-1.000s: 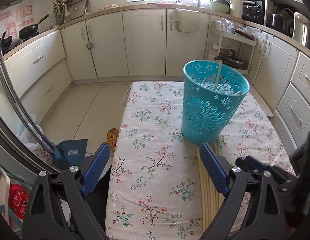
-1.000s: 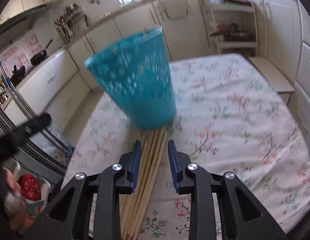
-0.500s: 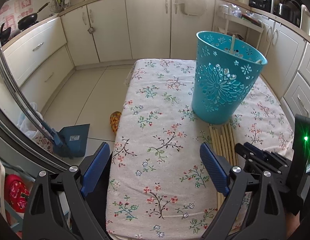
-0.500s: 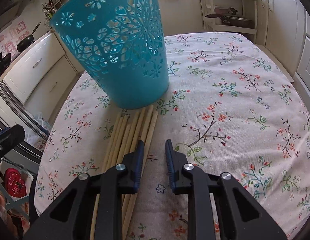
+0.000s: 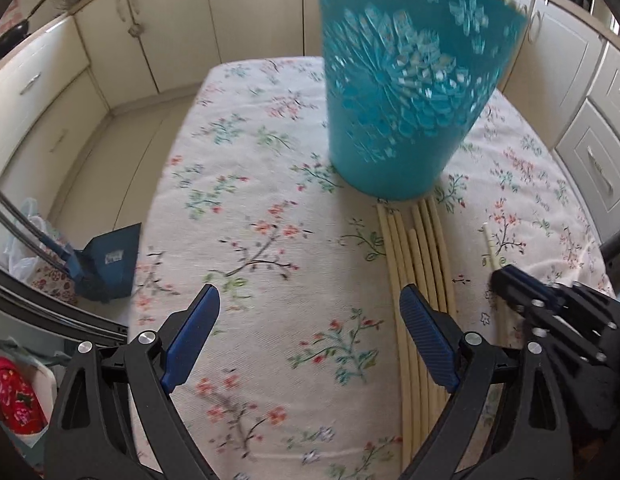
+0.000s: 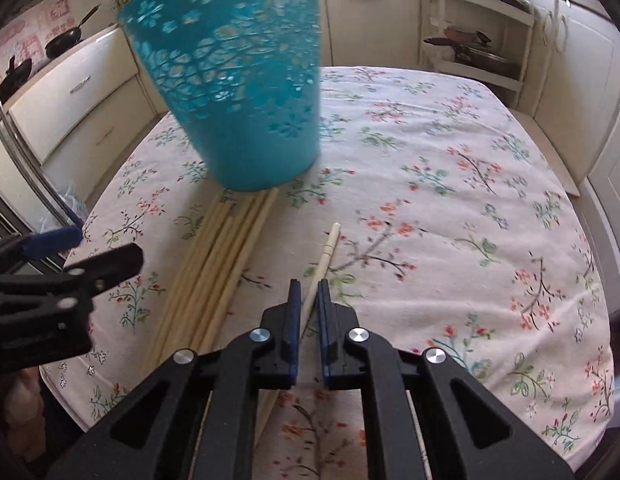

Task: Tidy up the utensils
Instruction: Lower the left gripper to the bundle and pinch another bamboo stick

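A teal cut-out basket (image 5: 406,92) (image 6: 237,92) stands on the floral tablecloth. Several pale wooden chopsticks (image 5: 418,276) (image 6: 213,272) lie bundled on the cloth in front of it. My right gripper (image 6: 307,292) is shut on one chopstick (image 6: 328,248), pulled apart from the bundle and angled to the right; that chopstick also shows in the left wrist view (image 5: 490,246). My left gripper (image 5: 310,308) is open and empty, low over the cloth left of the bundle, its right finger (image 5: 426,332) over the bundle's edge.
The table (image 6: 490,200) is covered by a flowered cloth. Kitchen cabinets (image 5: 121,40) surround it. A blue dustpan (image 5: 109,256) stands on the floor at the left. A shelf rack with pans (image 6: 478,40) is behind the table.
My right gripper has closed on one chopstick and drawn it right, away from the bundle. My left gripper has moved lower and nearer the basket, still open.
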Available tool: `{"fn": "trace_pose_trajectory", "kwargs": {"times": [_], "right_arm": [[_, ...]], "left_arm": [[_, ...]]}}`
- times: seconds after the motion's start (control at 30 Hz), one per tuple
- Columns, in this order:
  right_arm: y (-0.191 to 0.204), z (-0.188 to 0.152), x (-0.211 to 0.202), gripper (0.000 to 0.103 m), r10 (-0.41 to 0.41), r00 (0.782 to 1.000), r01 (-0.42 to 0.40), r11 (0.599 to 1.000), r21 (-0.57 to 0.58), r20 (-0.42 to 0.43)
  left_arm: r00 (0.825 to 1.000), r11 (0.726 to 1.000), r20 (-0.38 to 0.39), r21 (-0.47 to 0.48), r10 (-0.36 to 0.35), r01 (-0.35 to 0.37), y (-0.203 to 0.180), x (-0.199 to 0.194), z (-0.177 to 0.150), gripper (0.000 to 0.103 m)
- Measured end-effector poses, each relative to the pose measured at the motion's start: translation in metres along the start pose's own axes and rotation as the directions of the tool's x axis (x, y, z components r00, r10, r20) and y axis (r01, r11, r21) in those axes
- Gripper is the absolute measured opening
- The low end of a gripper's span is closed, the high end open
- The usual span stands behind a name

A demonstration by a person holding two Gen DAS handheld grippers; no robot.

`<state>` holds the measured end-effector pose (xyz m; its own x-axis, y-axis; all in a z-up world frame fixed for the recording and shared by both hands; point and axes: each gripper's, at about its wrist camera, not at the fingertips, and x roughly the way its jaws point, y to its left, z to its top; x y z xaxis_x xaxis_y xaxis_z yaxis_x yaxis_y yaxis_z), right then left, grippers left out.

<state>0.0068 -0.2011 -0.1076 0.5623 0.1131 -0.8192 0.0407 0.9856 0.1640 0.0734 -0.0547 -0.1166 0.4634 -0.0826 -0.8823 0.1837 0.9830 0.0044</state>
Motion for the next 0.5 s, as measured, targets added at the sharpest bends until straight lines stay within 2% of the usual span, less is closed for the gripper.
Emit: {"fn": "trace_pose_trajectory", "kwargs": {"times": [0.2,0.5], "right_arm": [[-0.002,-0.002,-0.001,0.009,0.022,1.0,-0.023,1.0,0.022,0.015],[-0.003,-0.003,-0.001,0.009,0.035,0.999,-0.036,0.999,0.031,0.021]], "left_arm": [[0.999,0.999,-0.024,0.02,0.027,-0.027,-0.009,0.017,0.002,0.087],[0.999,0.999,-0.035,0.026,0.031,-0.03,-0.012,0.027,0.008,0.087]]}}
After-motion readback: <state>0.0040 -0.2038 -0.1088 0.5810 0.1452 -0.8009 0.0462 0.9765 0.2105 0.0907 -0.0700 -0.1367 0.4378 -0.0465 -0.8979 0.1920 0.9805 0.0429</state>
